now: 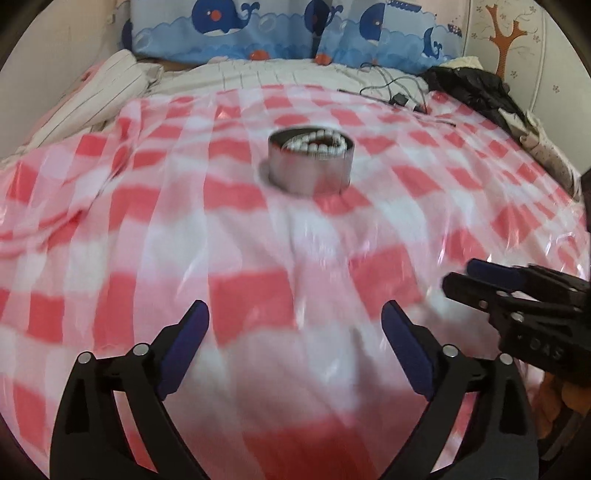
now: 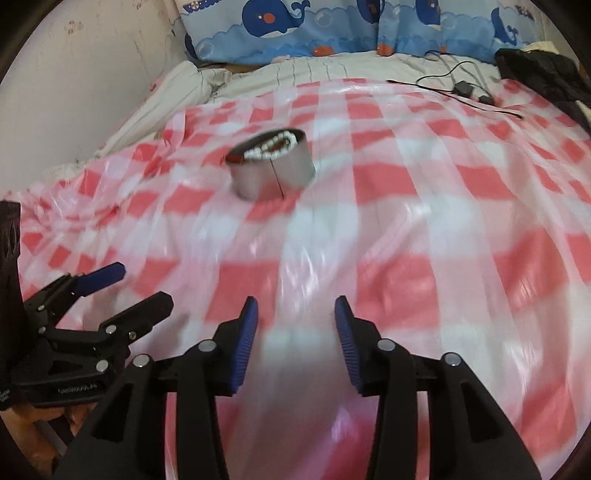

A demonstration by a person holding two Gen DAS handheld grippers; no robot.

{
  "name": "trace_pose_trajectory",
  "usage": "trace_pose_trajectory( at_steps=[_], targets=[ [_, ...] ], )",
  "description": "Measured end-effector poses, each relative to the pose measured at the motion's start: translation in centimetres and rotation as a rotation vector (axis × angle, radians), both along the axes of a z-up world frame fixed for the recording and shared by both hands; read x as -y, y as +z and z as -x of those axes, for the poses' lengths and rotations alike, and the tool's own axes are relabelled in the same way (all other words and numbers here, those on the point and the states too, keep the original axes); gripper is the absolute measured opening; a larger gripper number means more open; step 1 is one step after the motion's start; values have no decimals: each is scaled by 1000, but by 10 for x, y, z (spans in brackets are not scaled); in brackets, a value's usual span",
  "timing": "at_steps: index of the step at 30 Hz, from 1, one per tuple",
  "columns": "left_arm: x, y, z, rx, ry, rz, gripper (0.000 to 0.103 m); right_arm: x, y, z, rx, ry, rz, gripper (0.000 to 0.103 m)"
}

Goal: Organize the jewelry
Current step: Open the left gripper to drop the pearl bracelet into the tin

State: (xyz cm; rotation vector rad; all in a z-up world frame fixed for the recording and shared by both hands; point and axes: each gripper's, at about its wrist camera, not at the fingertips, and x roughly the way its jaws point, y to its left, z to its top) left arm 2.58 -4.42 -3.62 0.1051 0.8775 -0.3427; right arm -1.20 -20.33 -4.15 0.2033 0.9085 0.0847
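Note:
A round metal tin (image 1: 309,167) stands on the red-and-white checked plastic sheet (image 1: 147,221), with a string of white beads (image 1: 314,146) coiled inside it. The same tin (image 2: 272,170) and beads (image 2: 271,149) show in the right wrist view, left of centre. My left gripper (image 1: 295,314) hangs well short of the tin, its blue-padded jaws wide open and empty. My right gripper (image 2: 296,310) is also open with nothing between its pads, likewise back from the tin. Each gripper shows in the other's view: the right one (image 1: 461,277) at the right edge, the left one (image 2: 144,284) at lower left.
Whale-print blue pillows (image 1: 295,33) line the head of the bed. A black cable with small adapters (image 2: 465,88) lies on the far part of the sheet. Dark clothing (image 1: 476,88) is heaped at the far right. A striped white blanket (image 1: 118,77) is bunched at the far left.

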Motion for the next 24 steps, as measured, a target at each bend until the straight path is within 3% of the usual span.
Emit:
trace_pose_trajectory(
  at_steps=[6, 11, 14, 20, 21, 24],
  targets=[
    [-3, -11, 18, -15, 13, -18, 94, -10, -18, 25, 2, -22, 78, 51],
    [-6, -18, 24, -2, 26, -15, 95, -17, -22, 27, 14, 0, 108, 66],
    [-9, -19, 23, -11, 34, 11, 95, -19, -22, 27, 16, 5, 119, 70],
    [-19, -19, 24, -12, 63, 58, 95, -11, -22, 31, 36, 14, 66, 86],
    [-18, -19, 24, -10, 66, 53, 95, -9, -22, 32, 39, 35, 29, 96],
    [-11, -20, 26, 2, 70, 3, 96, -11, -21, 35, 51, 55, 20, 96]
  ],
)
